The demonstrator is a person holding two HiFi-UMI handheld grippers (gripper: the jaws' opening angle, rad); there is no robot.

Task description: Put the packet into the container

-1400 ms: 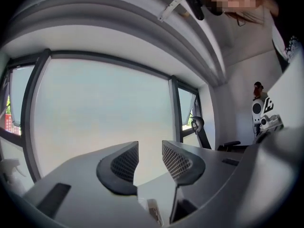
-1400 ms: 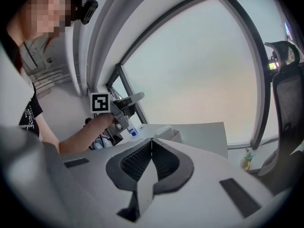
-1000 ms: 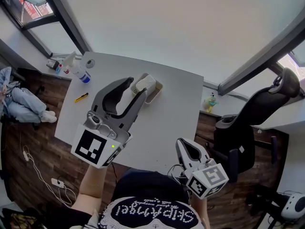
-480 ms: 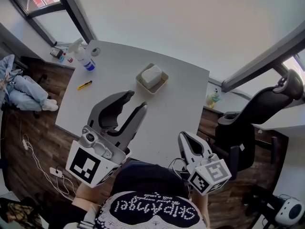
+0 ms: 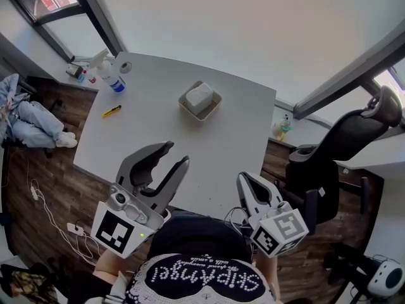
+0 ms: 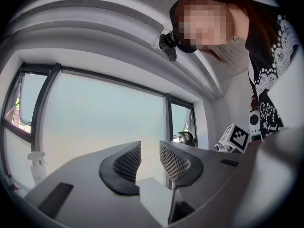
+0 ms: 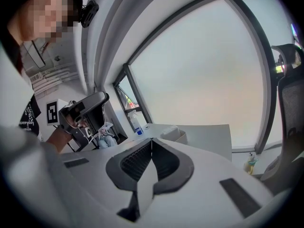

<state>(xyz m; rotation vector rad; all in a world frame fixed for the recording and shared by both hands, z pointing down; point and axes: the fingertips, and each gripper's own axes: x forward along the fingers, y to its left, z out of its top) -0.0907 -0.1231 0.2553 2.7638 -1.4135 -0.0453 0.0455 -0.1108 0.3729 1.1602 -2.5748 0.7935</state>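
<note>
The white packet [image 5: 200,97] lies inside the small beige container [image 5: 216,106] on the far middle of the white table [image 5: 152,132]. My left gripper [image 5: 176,153] hovers over the table's near edge, well short of the container. Its jaws stand apart and have just been closing a little, with nothing between them; the left gripper view shows the gap [image 6: 150,155] empty. My right gripper [image 5: 243,178] is shut and empty at the near right edge. In the right gripper view the jaws meet [image 7: 151,148], and the container [image 7: 175,135] shows beyond them.
A spray bottle [image 5: 107,76], a tape roll [image 5: 124,67] and a yellow cutter [image 5: 111,111] sit at the table's far left. A black office chair [image 5: 345,151] stands to the right. Someone's legs [image 5: 31,138] show on the floor at left.
My left gripper has drawn back from over the container toward the table's near edge, leaving the packet in the container. The right gripper has stayed put.
</note>
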